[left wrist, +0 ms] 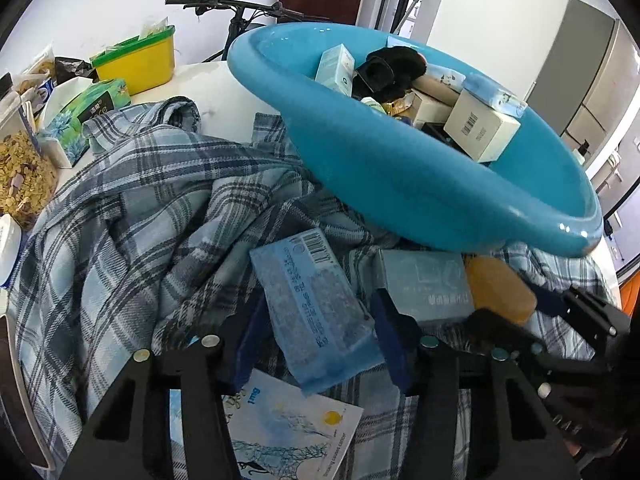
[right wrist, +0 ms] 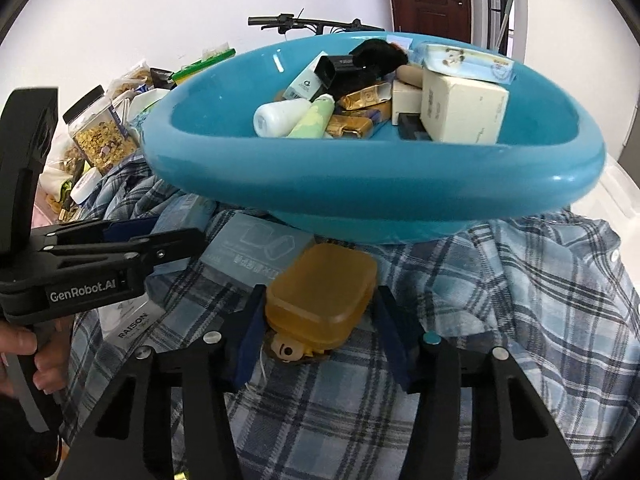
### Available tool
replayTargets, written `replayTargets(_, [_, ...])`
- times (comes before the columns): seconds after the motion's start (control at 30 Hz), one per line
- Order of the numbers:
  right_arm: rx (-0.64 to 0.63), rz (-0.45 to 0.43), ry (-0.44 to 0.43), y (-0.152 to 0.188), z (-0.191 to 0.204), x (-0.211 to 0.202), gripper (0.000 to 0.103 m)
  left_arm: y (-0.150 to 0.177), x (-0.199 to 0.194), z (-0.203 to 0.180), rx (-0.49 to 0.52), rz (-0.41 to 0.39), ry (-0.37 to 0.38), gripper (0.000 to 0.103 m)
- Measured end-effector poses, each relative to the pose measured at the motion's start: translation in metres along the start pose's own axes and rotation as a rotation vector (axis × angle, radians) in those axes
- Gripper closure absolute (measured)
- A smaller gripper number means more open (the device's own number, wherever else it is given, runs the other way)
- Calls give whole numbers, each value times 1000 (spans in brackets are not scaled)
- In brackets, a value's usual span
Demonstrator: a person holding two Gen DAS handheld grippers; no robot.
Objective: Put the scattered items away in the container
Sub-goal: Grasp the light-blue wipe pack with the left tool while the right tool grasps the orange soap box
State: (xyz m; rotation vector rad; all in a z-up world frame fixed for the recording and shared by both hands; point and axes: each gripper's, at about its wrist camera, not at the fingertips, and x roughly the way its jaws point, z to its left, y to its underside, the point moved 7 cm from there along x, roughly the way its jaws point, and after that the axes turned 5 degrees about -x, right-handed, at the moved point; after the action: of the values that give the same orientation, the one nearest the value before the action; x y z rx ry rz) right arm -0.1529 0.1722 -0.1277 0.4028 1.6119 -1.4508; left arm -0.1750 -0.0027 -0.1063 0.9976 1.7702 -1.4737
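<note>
A blue basin [left wrist: 400,184] [right wrist: 360,184] rests on a plaid shirt [left wrist: 120,220] [right wrist: 540,300] and holds several boxes, tubes and a black furry item. My left gripper [left wrist: 316,332] is shut on a light-blue tissue pack [left wrist: 316,316], its pads against both sides. My right gripper [right wrist: 320,320] is shut on an amber plastic case [right wrist: 324,296] with a small toy figure [right wrist: 286,350] under it. The case [left wrist: 500,288] and right gripper [left wrist: 568,320] also show in the left wrist view. A grey-blue box [left wrist: 424,284] [right wrist: 256,252] lies between them, in front of the basin.
A booklet [left wrist: 288,428] lies under the left gripper. A yellow bin [left wrist: 140,60], green tissue box [left wrist: 80,116] and cereal jar [left wrist: 20,176] [right wrist: 104,140] stand at the left. A white card marked RAISON [right wrist: 132,324] lies on the shirt. A bicycle [left wrist: 240,12] stands behind.
</note>
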Motion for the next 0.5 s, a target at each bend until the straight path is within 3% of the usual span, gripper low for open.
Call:
replayTargets(0.33, [1,35,-11,12,-7,-13,51,10,-5,5,23,11,-22,51])
replayTargets(0.43, [12,40,7,11,-11,-10,51,7,1,5,4,23,-27,36])
replayTargets(0.5, [13,44,13,10,-11,-7,48,4,5,4,-4,20,-24,33])
